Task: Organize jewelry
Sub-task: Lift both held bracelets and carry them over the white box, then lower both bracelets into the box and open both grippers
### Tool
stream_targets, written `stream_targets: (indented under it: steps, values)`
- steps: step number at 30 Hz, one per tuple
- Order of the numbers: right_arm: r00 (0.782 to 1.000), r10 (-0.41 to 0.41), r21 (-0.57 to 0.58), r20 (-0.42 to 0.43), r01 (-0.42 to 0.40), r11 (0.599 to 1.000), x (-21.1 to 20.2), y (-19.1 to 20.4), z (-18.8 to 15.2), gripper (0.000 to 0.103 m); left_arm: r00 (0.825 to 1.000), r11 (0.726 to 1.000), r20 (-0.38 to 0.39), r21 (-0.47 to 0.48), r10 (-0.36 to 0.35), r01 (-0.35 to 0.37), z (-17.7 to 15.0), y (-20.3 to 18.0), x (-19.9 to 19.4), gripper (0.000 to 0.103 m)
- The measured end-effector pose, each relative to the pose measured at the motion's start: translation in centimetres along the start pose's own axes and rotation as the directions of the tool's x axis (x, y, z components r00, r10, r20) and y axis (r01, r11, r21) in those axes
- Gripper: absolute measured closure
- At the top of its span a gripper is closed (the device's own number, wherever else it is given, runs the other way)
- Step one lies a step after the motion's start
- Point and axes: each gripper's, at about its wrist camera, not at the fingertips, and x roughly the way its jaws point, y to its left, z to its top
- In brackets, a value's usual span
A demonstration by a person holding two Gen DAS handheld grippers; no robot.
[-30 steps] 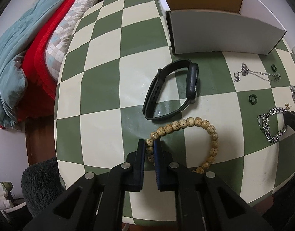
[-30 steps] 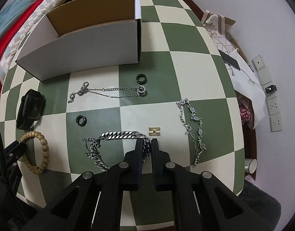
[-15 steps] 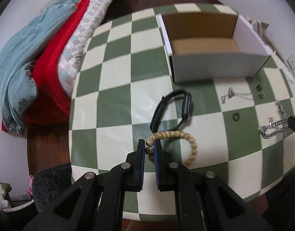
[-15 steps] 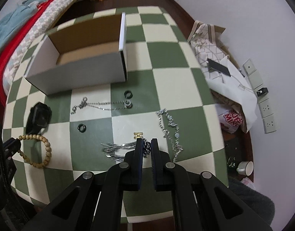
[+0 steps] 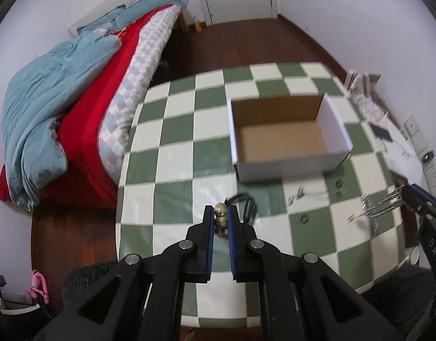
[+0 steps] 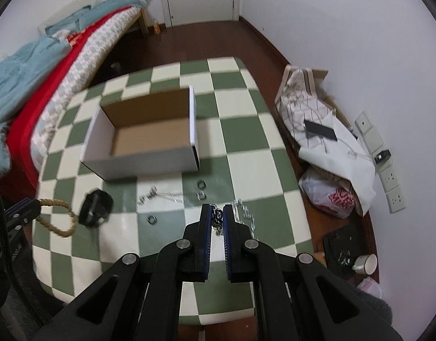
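My left gripper [image 5: 220,216] is shut on a tan wooden bead bracelet [image 5: 221,218] and holds it high above the checkered table [image 5: 172,164]; the bracelet hangs as a loop in the right wrist view [image 6: 57,218]. My right gripper [image 6: 217,216] is shut on a chunky silver chain bracelet [image 6: 217,219], also lifted; it dangles at the right in the left wrist view [image 5: 384,206]. An open, empty white cardboard box [image 5: 286,133] stands at the table's far side. A black smartwatch [image 6: 95,206], a thin silver necklace [image 6: 172,194] and dark rings [image 6: 152,219] lie on the table.
A second silver chain [image 6: 247,213] lies right of my right gripper. A bed with red and blue bedding [image 5: 61,108] runs along the table's left. Bags and papers [image 6: 326,153] and a cup [image 6: 365,264] lie on the floor to the right.
Both grippers have risen well above the table, carrying the bead bracelet and the silver chain bracelet clear of the surface. The box now shows its empty inside.
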Motion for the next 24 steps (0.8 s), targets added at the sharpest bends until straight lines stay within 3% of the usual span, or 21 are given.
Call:
stream_targets:
  steps: [7, 13, 20, 24]
  values:
    - [0.995, 0.030, -0.022, 0.099, -0.028, 0.999, -2.9, 0.6, 4.7, 0.095, 0.997, 0.999, 0.076, -0.033, -0.022, 0.025, 5.0, -0.2, -1.2, 0.097]
    - [0.990, 0.046, -0.052, 0.135, -0.039, 0.998, -2.2, 1.7, 9.8, 0.095, 0.995, 0.997, 0.093, -0.068, -0.032, 0.039, 9.1, -0.2, 0.3, 0.097]
    - [0.991, 0.100, -0.078, 0.088, -0.093, 0.993, 2.2, 3.1, 14.7, 0.095, 0.997, 0.991, 0.036, -0.116, -0.065, 0.069, 13.0, -0.1, 4.4, 0.097]
    - [0.989, 0.147, -0.075, 0.019, -0.145, 0.987, 5.6, 3.7, 16.2, 0.095, 0.995, 0.985, -0.017, -0.141, -0.098, 0.095, 14.3, 0.3, 6.8, 0.097]
